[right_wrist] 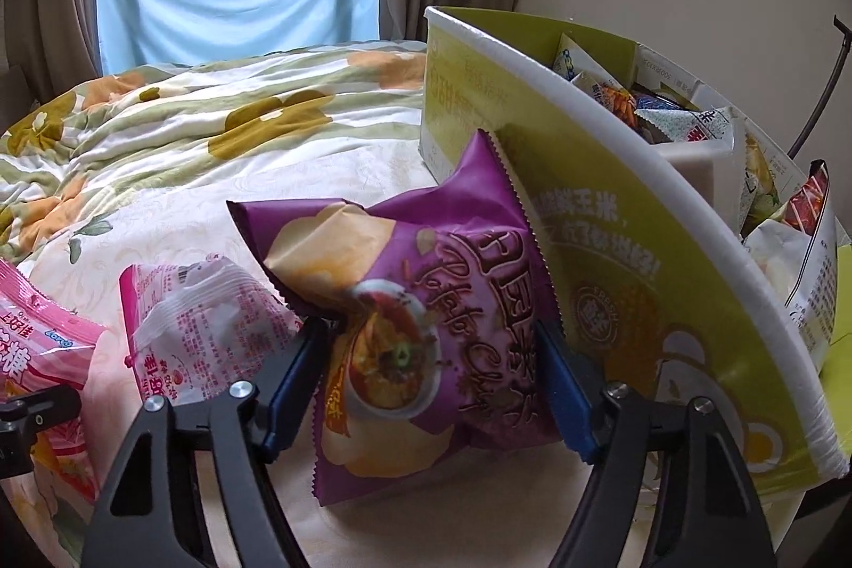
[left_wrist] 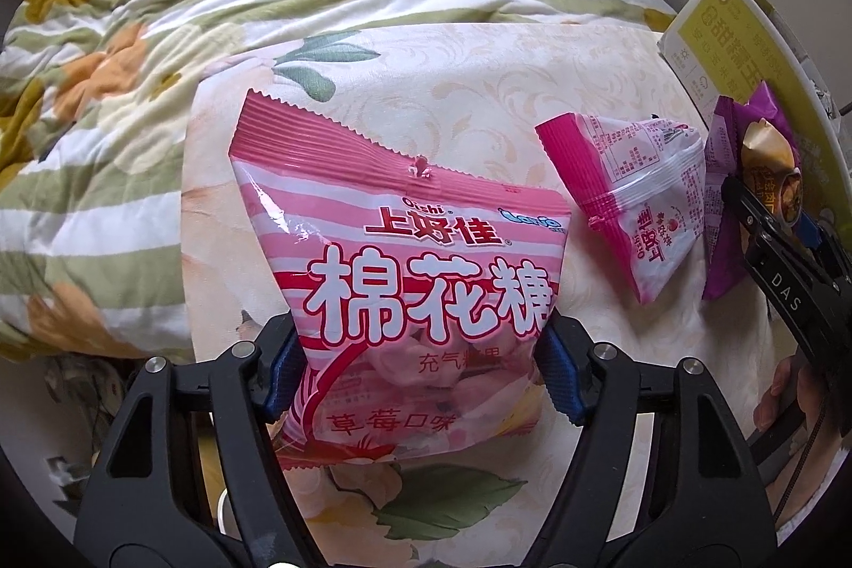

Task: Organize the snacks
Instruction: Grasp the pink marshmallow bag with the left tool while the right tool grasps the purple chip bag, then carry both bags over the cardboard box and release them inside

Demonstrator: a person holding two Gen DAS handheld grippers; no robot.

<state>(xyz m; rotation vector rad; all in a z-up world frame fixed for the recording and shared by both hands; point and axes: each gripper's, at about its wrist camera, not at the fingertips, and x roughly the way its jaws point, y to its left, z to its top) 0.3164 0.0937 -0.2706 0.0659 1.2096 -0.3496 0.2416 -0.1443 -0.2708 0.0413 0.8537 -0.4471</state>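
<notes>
Left tongs [left_wrist: 420,371] are pinching the pink marshmallow bag [left_wrist: 404,280] across its lower half, blue pads [left_wrist: 562,376] pressed into both sides. The bag looks air-puffed and light, its film glossy and probably slick, so a squeeze low on the body, as here, should hold, though a hard pinch could pop it. It lies on the cream floral cloth [left_wrist: 479,89] spread over the bed.

Over to the right tongs [right_wrist: 431,381]: closed on the purple potato chip bag [right_wrist: 426,302] at mid-body, lifting it tilted beside the yellow-green cardboard box [right_wrist: 639,248], whose wall it seems to touch. Chips are fragile, so I'd judge gentle pressure best. The box already carries several packets.

Between the two lies a small pink snack packet [right_wrist: 202,307], untouched. Both tools point forward and slightly down; the right one reaches in from the side in the left view.
</notes>
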